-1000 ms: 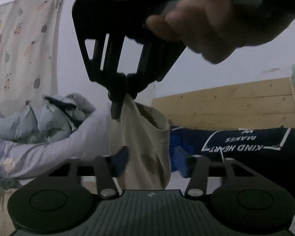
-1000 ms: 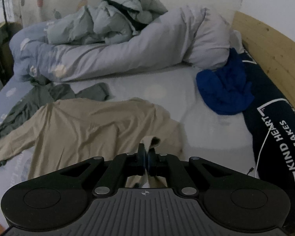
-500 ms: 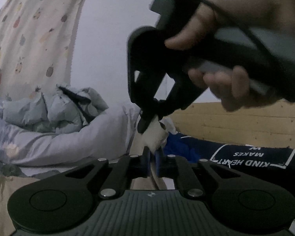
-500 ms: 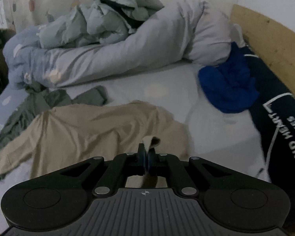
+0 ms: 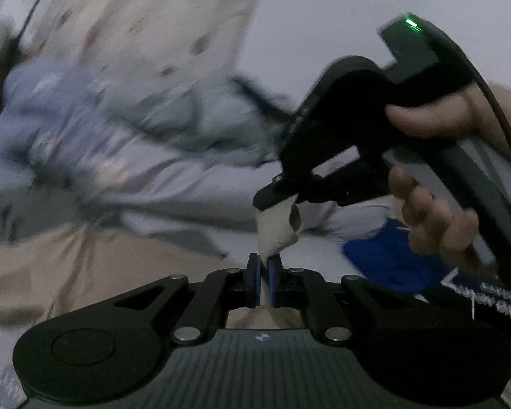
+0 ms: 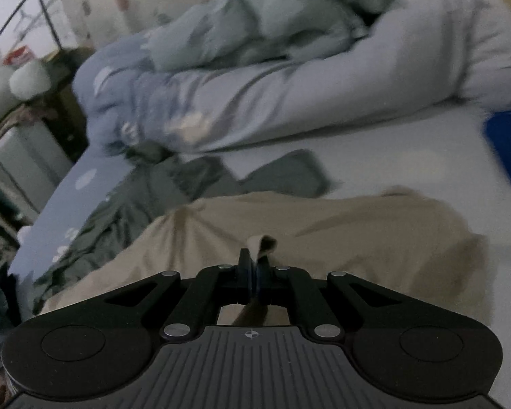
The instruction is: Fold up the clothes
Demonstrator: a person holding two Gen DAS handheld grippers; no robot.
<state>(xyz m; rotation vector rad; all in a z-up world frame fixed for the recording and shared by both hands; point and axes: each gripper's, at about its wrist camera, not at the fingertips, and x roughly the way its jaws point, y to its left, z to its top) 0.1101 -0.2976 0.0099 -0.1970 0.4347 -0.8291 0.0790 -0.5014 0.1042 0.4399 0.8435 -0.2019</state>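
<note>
Left gripper (image 5: pixel 263 284) newly clamped, tan shirt (image 6: pixel 323 231) blurred

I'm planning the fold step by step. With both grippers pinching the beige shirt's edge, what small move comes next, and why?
Probably draw the left gripper sideways from the right gripper. Both are shut on the same bunched bit of the beige shirt, so parting them should pull that edge straight.

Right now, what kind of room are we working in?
Most likely a bedroom: a rumpled pale lavender duvet is heaped on a bed with a light sheet, and a fruit-print curtain hangs behind.
</note>
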